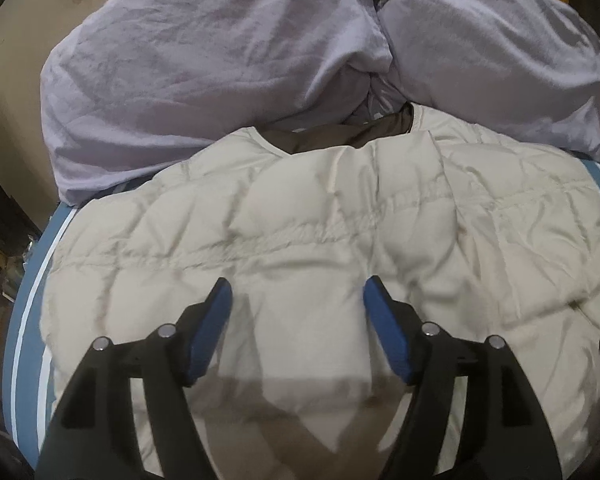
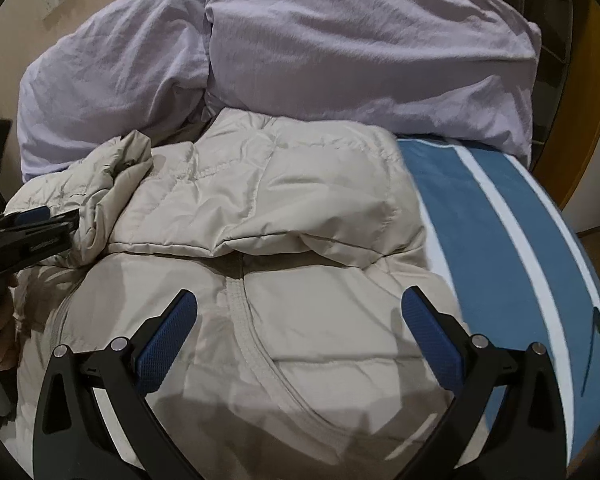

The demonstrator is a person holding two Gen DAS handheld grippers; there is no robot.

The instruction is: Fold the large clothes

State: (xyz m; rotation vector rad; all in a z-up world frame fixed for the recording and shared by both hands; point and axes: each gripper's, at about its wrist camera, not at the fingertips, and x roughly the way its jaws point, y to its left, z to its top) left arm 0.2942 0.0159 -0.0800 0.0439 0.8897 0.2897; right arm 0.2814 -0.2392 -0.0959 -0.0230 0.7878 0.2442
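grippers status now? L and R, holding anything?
Left tongs: open above the beige puffer jacket, nothing between the pads.
Right tongs: open above the same jacket, holding nothing.

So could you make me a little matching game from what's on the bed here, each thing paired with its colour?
Things:
1. jacket
2. duvet
3. sheet
4. pads of the tongs

Colours:
A. blue with white stripes
B. beige
C. dark blue
D. pale lilac

Pairs: 1-B, 2-D, 3-A, 4-C
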